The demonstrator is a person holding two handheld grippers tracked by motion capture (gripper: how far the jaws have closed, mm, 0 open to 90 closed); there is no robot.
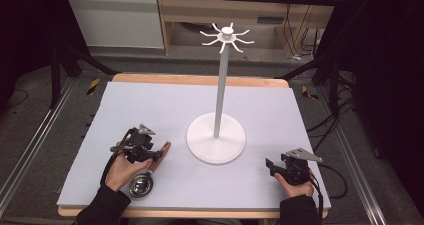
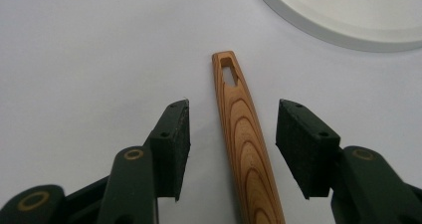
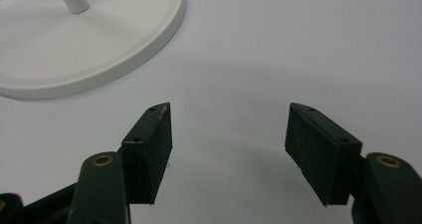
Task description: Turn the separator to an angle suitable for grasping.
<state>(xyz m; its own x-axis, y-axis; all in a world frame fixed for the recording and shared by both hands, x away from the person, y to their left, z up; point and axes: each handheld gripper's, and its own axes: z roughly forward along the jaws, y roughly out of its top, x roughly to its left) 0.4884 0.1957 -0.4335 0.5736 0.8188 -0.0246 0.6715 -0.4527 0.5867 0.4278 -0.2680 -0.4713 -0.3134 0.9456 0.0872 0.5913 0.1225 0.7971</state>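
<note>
A ladle lies on the lavender mat at the front left, its metal bowl (image 1: pixel 140 186) near the mat's edge and its wooden handle (image 1: pixel 164 149) pointing toward the white stand. My left gripper (image 1: pixel 156 154) is open just above that handle. In the left gripper view the handle (image 2: pixel 244 134), with a slot at its tip, runs between the two pads and touches neither; the left gripper (image 2: pixel 233 112) straddles it. My right gripper (image 1: pixel 270 165) rests at the front right, open. In the right gripper view the right gripper (image 3: pixel 229 117) has bare mat between its jaws.
A white stand rises mid-table from a round base (image 1: pixel 216 137), with a thin pole (image 1: pixel 220 85) and a crown of hooks (image 1: pixel 227 35) on top. The base rim shows in the left gripper view (image 2: pixel 348 30) and the right gripper view (image 3: pixel 74 50). The mat (image 1: pixel 150 105) lies on a wooden table.
</note>
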